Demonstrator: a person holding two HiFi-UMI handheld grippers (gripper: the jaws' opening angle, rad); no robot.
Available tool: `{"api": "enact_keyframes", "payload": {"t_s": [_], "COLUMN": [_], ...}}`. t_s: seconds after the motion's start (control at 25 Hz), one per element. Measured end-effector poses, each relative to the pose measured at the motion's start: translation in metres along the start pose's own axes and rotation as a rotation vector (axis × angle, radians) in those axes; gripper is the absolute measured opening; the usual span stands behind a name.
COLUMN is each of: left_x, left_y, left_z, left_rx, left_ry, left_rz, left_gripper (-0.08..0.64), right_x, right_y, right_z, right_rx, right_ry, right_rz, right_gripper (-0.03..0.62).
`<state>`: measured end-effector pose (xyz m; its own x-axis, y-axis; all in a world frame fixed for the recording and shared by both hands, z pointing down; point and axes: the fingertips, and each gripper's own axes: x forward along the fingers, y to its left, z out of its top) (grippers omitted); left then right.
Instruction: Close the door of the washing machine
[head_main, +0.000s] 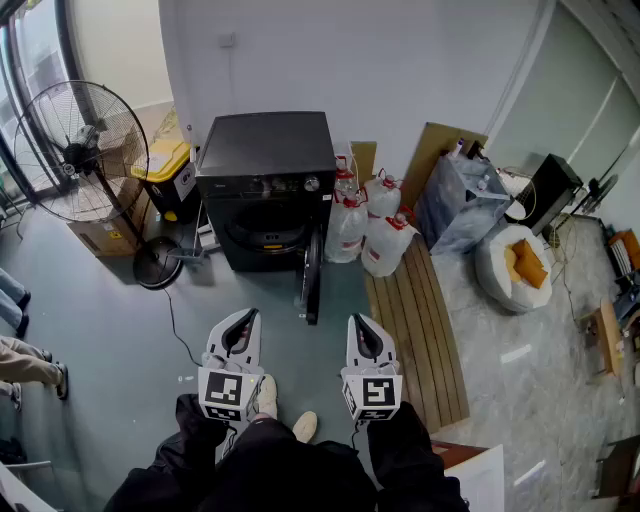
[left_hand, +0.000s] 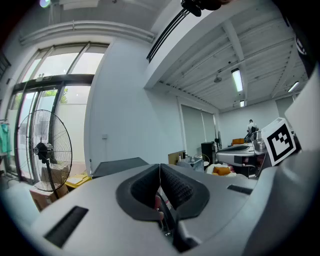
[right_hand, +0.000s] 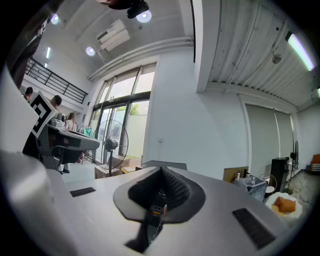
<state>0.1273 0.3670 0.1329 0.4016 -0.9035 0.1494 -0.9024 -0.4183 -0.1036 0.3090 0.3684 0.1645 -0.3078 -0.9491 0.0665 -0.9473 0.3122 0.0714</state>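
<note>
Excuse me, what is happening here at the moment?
A person stands facing a black washer and holds a claw in each hand. The door hangs open, swung out toward the person. The left claw and right claw are both shut and empty, short of the door. Closing has not begun.

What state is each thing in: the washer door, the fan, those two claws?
washing machine door: open, swung outward.
fan: standing upright; cannot tell whether it is spinning.
left gripper: shut, empty.
right gripper: shut, empty.
</note>
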Motion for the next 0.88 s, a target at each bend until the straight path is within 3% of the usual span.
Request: {"api": "enact_keyframes", "payload": {"t_s": [0.44,0.88], "left_x": [0.02,0.094], "left_y": [0.01,0.072], "left_z": [-0.019,-0.039], "left_rx": [-0.022,-0.05], "left_ry": [0.029,0.086], "left_rz": [-0.024,-0.076], "left_gripper": [0.025,0.025], "right_x": [0.023,0.115], "right_y": [0.0,0.004], "right_z": [-0.014,-0.03], "right_rx": [0.015,0.032], "right_ry": [0.034,0.108], "right_rz": [0.006,-0.033], "right_gripper": [0.015,0.017]}}
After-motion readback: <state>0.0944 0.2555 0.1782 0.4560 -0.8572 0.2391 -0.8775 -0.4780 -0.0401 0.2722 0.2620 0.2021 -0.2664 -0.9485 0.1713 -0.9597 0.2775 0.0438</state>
